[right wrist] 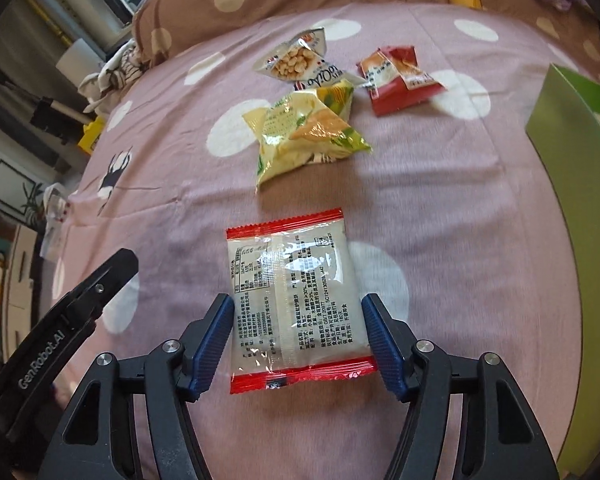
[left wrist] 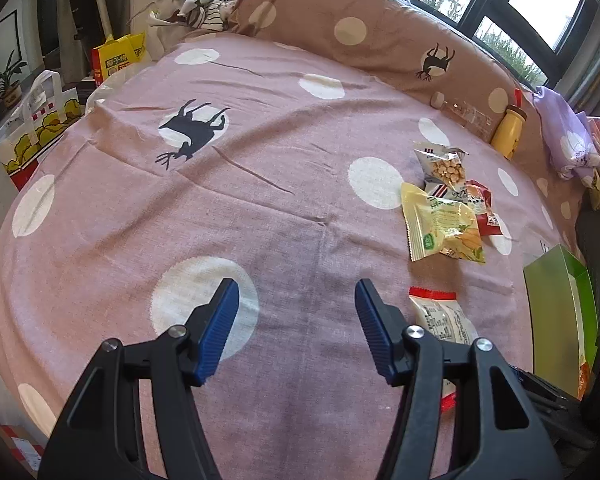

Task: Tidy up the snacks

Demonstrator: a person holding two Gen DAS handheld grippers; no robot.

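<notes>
We see the red-edged white snack packet (right wrist: 296, 300) lying flat on the pink spotted bedspread (right wrist: 440, 184) near its front edge, set between the blue pads of our right gripper (right wrist: 298, 334), whose jaws stand partly open at the packet's two sides, though we cannot tell whether the pads press on it. Farther in lie the yellow packet (right wrist: 304, 136), the peanut packet (right wrist: 296, 62) and the red packet (right wrist: 400, 80), with a green box (right wrist: 572, 184) at the right edge. Our left gripper (left wrist: 296, 328) hangs partly open over bare cloth, holding nothing.
</notes>
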